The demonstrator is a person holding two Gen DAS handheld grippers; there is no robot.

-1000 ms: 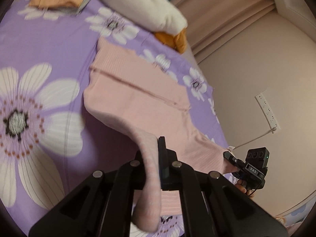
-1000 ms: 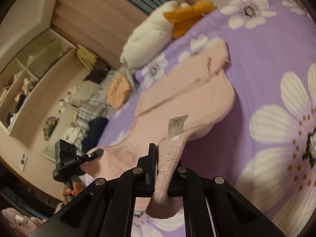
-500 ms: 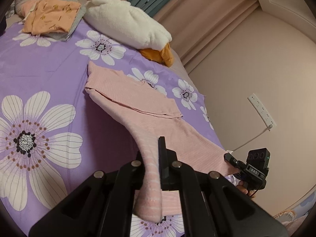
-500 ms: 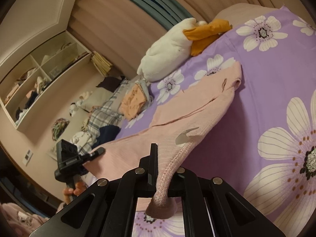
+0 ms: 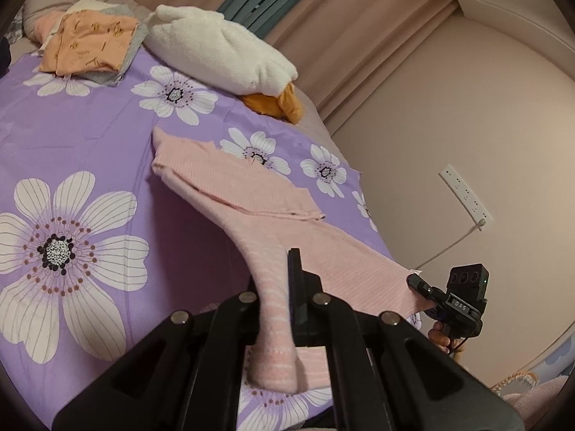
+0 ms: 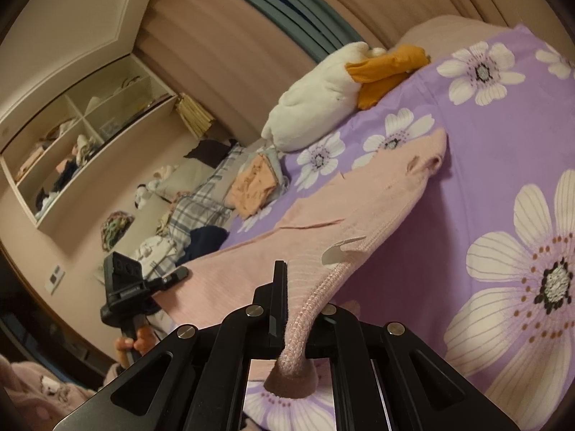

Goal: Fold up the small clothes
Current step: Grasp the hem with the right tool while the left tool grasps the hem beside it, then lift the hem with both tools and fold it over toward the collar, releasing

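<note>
Both grippers — left (image 5: pixel 284 287), right (image 6: pixel 287 298) — pinch the pink garment's (image 5: pixel 251 194) near edge, lifted mid-fold; next, carry it toward the frame's top.

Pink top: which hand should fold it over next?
Neither alone, probably. The left tool and right tool each pinch a near corner of the pink ribbed knit top, so both should carry it forward.

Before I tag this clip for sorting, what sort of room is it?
Most likely a bedroom. There is a bed with a purple flowered sheet, a white plush toy near the curtains, and open shelves stuffed with clothes.
</note>
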